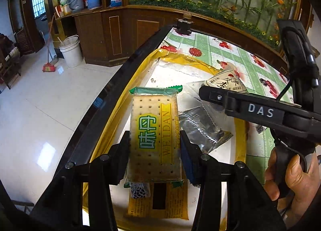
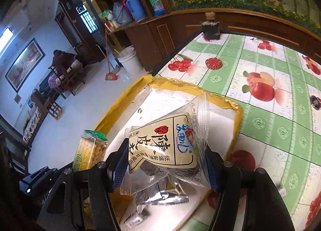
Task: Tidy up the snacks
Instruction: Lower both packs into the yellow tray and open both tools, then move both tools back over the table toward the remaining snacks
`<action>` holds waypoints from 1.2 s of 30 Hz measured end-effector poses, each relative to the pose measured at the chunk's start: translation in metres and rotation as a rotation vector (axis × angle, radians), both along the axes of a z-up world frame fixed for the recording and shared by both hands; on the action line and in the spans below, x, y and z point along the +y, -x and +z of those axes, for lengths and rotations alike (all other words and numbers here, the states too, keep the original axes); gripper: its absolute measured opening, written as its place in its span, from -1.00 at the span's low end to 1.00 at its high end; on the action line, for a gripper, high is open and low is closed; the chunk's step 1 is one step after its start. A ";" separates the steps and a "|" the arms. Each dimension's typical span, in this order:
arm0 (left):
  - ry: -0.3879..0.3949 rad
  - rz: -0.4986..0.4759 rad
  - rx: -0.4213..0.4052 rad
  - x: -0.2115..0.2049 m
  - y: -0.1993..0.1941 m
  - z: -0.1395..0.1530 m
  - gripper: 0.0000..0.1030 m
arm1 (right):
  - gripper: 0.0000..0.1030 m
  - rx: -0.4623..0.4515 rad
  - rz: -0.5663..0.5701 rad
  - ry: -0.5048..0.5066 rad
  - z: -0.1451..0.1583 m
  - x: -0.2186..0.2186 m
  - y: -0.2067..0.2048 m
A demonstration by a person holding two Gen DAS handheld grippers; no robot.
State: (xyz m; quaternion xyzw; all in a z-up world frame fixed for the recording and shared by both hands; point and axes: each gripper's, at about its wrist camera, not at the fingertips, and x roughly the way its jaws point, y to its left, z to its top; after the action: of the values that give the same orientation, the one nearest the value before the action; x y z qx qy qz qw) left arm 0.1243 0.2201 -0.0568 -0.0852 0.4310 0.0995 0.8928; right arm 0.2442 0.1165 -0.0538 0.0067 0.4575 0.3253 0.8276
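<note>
From the left wrist view, the left tongs (image 1: pixel 154 140) are gripping a cracker packet (image 1: pixel 153 130) by its long sides, both pads pressing on the wrapper, so the packet is running lengthwise away from the camera between the two fingers. The tongs are angling steeply down over a shallow white box (image 1: pixel 174 70) with a yellow-taped rim, which is sitting on the bench (image 1: pixel 260 54) near its left edge. Inside the box, a silver foil packet (image 1: pixel 202 128) is lying just right of the crackers, and a yellow printed packet (image 1: pixel 168 204) is lying flat beneath the held one. The right tongs (image 1: pixel 216 100) are reaching in from the right above the box, a person's hand (image 1: pixel 289 176) wrapping their handle at the near right, and a clear snack pouch (image 1: pixel 226 82) is showing beside their tip. From the right wrist view, the right tongs (image 2: pixel 166 160) are standing fairly wide, with the clear snack pouch (image 2: pixel 170 142) and its cream label lying tilted between the fingers; the blue pads are meeting its crinkled edges on both sides. They are pointing down over the white box (image 2: pixel 216 114), where the silver foil packet (image 2: pixel 160 198) is resting under the pouch. The cracker packet (image 2: pixel 90 150) is standing on edge at the near left, beside the box's left rim. A dark jar (image 2: pixel 210 28) is sitting at the bench's far edge.
</note>
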 end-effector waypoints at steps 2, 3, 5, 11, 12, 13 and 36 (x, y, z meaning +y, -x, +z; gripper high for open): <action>-0.030 0.018 0.009 0.000 0.002 -0.002 -0.11 | 0.46 0.012 0.005 0.027 -0.007 0.006 -0.003; -0.049 0.028 0.011 0.000 0.003 -0.002 0.01 | 0.48 0.017 0.005 0.036 -0.010 0.008 -0.005; -0.073 0.048 0.008 -0.001 0.007 -0.001 0.27 | 0.62 0.015 -0.009 0.049 -0.012 0.007 -0.004; -0.034 0.052 -0.037 0.000 0.026 0.010 0.30 | 0.62 -0.003 -0.046 0.028 -0.001 -0.019 0.008; -0.037 0.055 -0.044 -0.002 0.029 0.013 0.30 | 0.62 -0.012 -0.061 0.019 0.003 -0.029 0.013; -0.037 0.055 -0.051 -0.004 0.031 0.015 0.30 | 0.62 -0.019 -0.074 0.006 0.008 -0.037 0.018; -0.194 -0.045 -0.195 -0.105 0.081 0.072 0.45 | 0.67 -0.149 -0.280 -0.060 0.060 -0.204 0.144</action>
State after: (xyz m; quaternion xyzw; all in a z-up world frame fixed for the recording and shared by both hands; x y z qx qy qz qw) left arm 0.0430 0.1147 0.0150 0.0019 0.3322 0.1118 0.9366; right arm 0.1000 -0.0871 0.0063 0.0710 0.3797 0.2201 0.8957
